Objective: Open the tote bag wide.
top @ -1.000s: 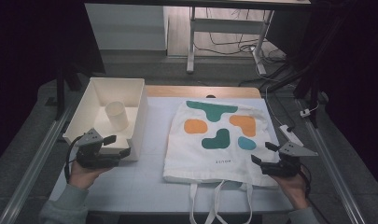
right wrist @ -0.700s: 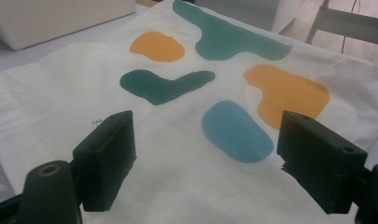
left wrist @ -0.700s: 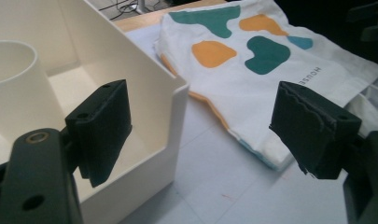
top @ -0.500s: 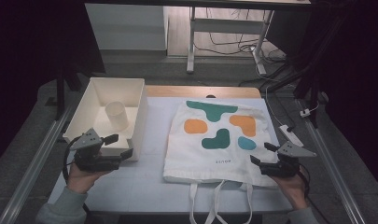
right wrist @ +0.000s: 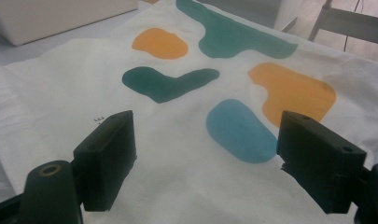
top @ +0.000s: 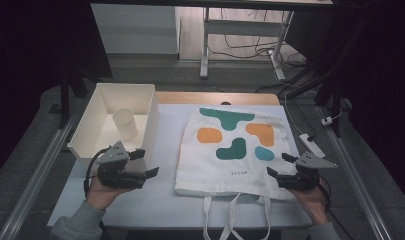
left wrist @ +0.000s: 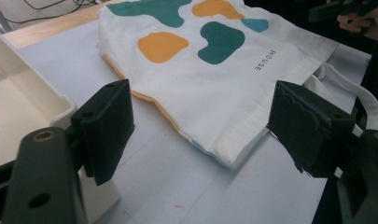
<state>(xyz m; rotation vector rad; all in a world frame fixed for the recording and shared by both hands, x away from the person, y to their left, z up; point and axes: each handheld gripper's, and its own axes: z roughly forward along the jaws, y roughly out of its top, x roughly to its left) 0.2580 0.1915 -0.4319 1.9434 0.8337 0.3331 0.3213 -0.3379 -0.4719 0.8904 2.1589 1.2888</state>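
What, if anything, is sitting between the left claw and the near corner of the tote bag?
Nothing visible. The left claw is open beside the white bin, and bare table runs from it to the tote bag's near corner. In the left gripper view the corner shows between the jaws with nothing in front.

Lab workspace, railed table (top: 35, 175), dark surroundings, floor cables (top: 250, 47)

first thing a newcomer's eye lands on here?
The white tote bag with teal, orange and blue blobs, flat mid-table with its handles toward the person. Then the two open grippers flanking it, left gripper beside the white bin that holds a pale cup, right gripper at the bag's near right corner.
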